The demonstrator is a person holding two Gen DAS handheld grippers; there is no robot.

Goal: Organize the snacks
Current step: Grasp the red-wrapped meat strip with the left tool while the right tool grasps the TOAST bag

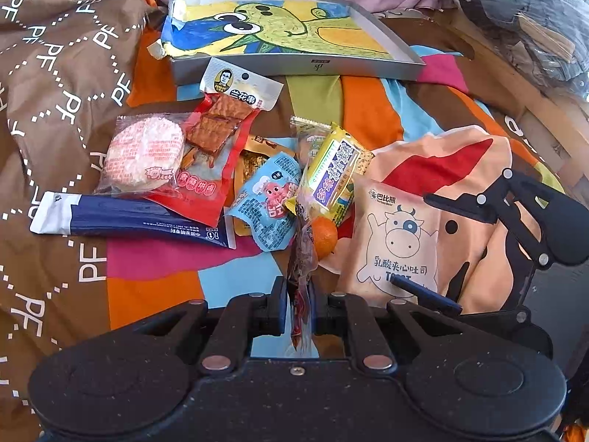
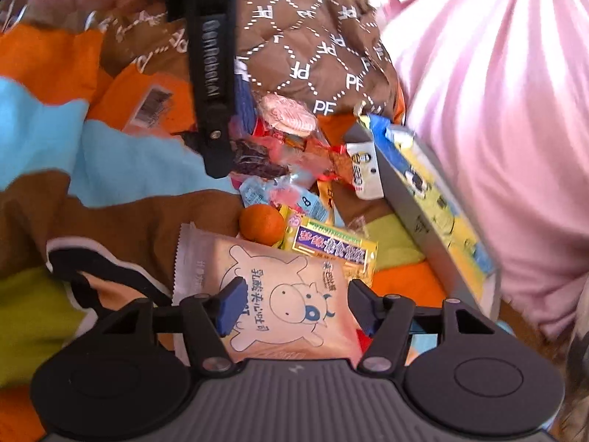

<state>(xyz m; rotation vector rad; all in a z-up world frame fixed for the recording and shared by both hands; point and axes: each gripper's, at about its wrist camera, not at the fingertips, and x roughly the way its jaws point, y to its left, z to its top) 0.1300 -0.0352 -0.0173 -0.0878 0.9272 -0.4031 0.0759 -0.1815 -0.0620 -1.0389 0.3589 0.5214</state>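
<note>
left gripper point(image 1: 299, 309) clamps a clear red-printed snack wrapper point(image 1: 302, 258), contents unclear; right gripper point(image 2: 294, 304), jaws wide apart, straddles the cow-print toast packet point(image 2: 283, 294). only the left wrist view shows the whole grey tray point(image 1: 294, 70), beyond the snack pile point(image 1: 206, 173); the right wrist view crops it.

Both tools are matte black plastic: each gripper point(image 1: 299, 309) has two round housings, angled linkage arms with silver pivot pins, and blue pads point(image 2: 232, 305) on its fingers. The right gripper point(image 2: 294, 307) has a ribbed grey body. White lettering point(image 2: 210, 73) runs along a black handle.
</note>
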